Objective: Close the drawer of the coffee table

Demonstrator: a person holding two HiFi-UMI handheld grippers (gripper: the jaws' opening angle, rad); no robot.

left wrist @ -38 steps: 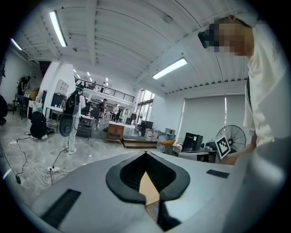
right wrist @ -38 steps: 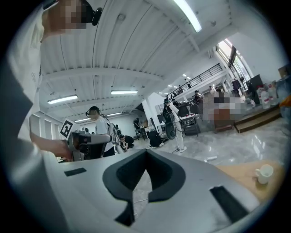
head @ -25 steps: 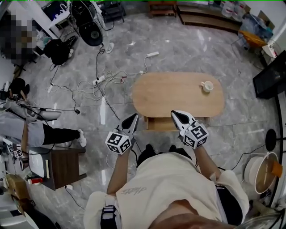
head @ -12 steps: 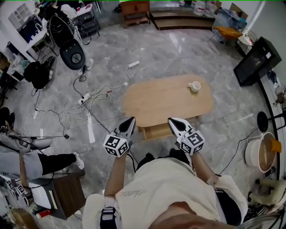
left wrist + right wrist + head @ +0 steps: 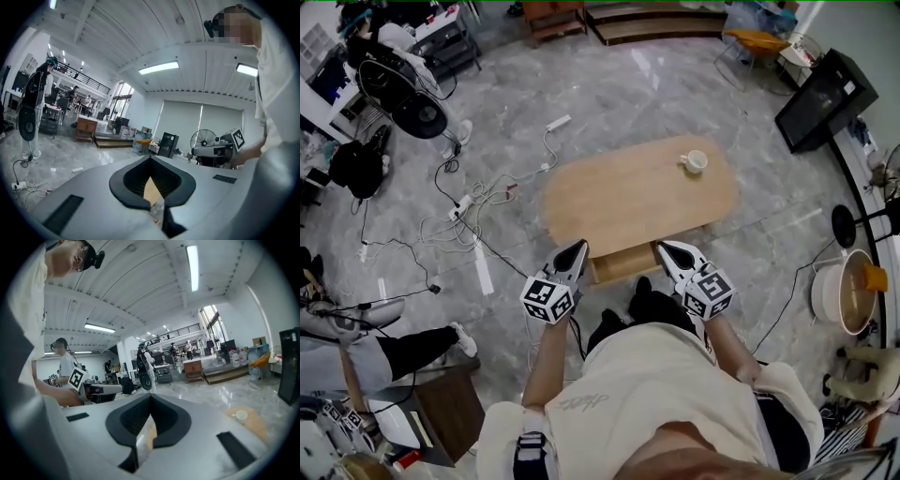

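Presently my left gripper [image 5: 577, 247] and right gripper [image 5: 666, 248], both with jaws pressed together and empty, hover flanking the open light-wood drawer [image 5: 623, 266] under the oval wooden coffee table [image 5: 628, 192]. Risk: an uneven push may skew and jam it, or rattle the white cup [image 5: 694, 161].

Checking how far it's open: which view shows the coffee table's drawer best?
The head view: the drawer juts out from under the coffee table at its near edge, seen from above. Each gripper view shows only a sliver of tan wood; the drawer itself can't be made out there.
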